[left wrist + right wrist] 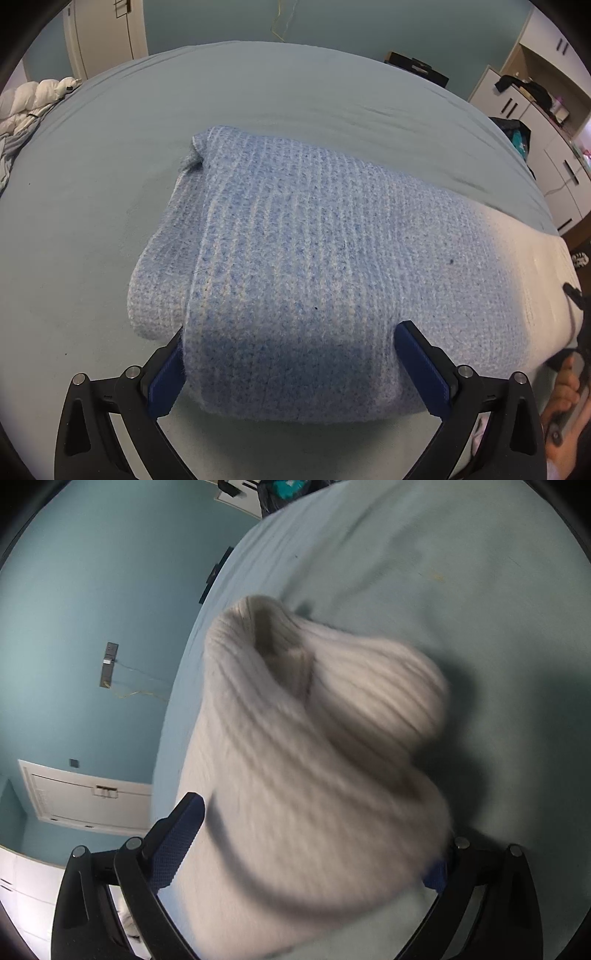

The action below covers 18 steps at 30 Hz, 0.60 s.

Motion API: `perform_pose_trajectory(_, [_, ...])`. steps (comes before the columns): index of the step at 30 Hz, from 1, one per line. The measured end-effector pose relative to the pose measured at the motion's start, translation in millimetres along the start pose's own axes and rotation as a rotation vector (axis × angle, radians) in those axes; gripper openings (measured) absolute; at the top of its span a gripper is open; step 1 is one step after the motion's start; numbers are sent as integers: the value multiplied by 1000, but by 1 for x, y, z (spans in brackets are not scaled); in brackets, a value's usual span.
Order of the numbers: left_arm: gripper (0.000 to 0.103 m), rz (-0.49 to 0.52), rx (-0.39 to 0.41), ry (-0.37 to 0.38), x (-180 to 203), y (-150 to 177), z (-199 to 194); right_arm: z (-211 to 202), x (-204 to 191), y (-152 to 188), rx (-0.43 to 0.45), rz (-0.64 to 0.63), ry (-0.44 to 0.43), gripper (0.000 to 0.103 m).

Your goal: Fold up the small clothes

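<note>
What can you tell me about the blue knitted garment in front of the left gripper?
The blue knitted garment is a fuzzy, ribbed knit in mottled light blue and white, paling to near white at its right end. It lies folded on the pale green bed sheet, with a rolled fold along its left side and a tuck at the far corner. The left gripper is open, its blue pads on either side of the near edge. Whether they touch the knit is unclear.
</note>
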<state>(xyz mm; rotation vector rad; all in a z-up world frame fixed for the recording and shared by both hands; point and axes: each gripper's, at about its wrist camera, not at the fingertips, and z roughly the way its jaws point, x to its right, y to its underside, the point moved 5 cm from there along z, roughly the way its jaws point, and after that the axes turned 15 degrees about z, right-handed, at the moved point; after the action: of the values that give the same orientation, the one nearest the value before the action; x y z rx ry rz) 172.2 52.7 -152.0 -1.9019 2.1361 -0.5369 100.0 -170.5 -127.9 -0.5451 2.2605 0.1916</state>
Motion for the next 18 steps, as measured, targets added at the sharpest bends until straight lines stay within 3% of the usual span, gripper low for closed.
perform_pose_trajectory(2, [103,3,6,-5,-1,-1,0,0,-10,3,48,-56,38,92])
perform_pose_trajectory(3, [103,6,7,-8,12,-1,12,-1,-13,3,76,-93,62,71])
perform_pose_trajectory(4, [103,11,9,-14,14,-1,12,-1,-17,3,91,-124,62,61])
perform_pose_trajectory(6, [103,23,11,-29,18,-5,7,-11,-23,1,128,-163,51,53])
perform_pose_trajectory(10, [103,89,3,-100,35,-14,-15,-42,-44,6,239,-264,64,47])
perform_pose_trajectory(12, [103,177,48,-194,50,-27,-37,-67,-63,16,320,-338,43,46])
perform_pose_trajectory(14, [103,244,97,-228,71,-40,-53,-89,-81,27,396,-433,27,46])
perform_pose_trajectory(16, [103,305,146,-204,104,-55,-63,-97,-95,36,431,-500,26,46])
perform_pose_trajectory(18, [103,360,147,-144,142,-67,-55,-98,-100,43,447,-540,34,46])
